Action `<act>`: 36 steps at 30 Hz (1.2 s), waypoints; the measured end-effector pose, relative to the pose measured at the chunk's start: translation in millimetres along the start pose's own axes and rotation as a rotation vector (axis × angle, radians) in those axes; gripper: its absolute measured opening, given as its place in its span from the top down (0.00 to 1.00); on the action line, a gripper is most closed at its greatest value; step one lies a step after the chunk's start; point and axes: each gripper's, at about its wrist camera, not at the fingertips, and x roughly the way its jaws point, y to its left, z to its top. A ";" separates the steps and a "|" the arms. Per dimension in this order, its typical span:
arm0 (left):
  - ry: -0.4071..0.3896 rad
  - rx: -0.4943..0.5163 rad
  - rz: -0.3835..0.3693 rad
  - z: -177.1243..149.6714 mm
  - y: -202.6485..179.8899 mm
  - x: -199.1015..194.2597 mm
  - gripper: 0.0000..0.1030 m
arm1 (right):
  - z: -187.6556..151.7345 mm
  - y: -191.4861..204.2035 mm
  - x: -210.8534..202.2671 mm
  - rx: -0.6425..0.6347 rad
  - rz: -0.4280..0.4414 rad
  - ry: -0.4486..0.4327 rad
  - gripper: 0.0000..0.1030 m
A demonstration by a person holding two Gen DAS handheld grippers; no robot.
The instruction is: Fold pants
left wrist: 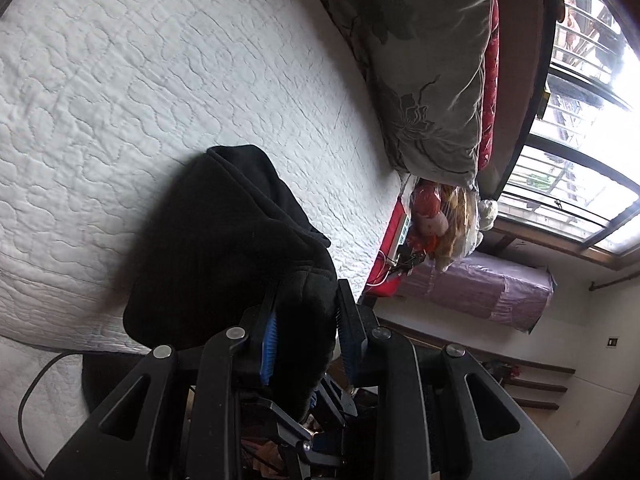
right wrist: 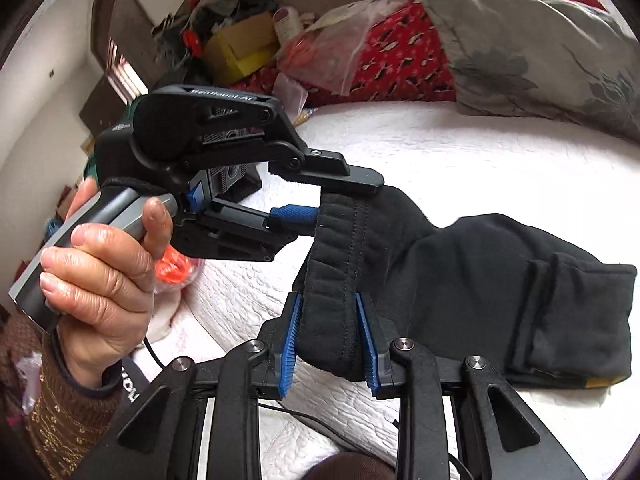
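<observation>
Right wrist view, black pants (right wrist: pixel 480 280) on white quilt (right wrist: pixel 460 160), waistband lifted; right gripper (right wrist: pixel 330 334) pinching the waistband's near end; left gripper (right wrist: pixel 324 204) clamped on its far end, held by left hand (right wrist: pixel 100 280); grey pillow (right wrist: pixel 532 48) behind

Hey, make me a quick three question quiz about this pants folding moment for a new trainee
1. True or false: both tongs grip the black pants at the waistband.
2. What do the pants rest on? A) wooden floor B) white quilted bed cover C) purple box
3. Fill in: the grey floral ____ lies at the far side of the bed.

Key:
1. True; the left tongs and right tongs each clamp the waistband.
2. B, the white quilted bed cover.
3. pillow.
</observation>
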 end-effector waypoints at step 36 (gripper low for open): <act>-0.280 -0.061 0.210 -58.1 12.4 87.2 0.32 | -8.1 -213.6 -79.6 0.325 0.010 -0.094 0.47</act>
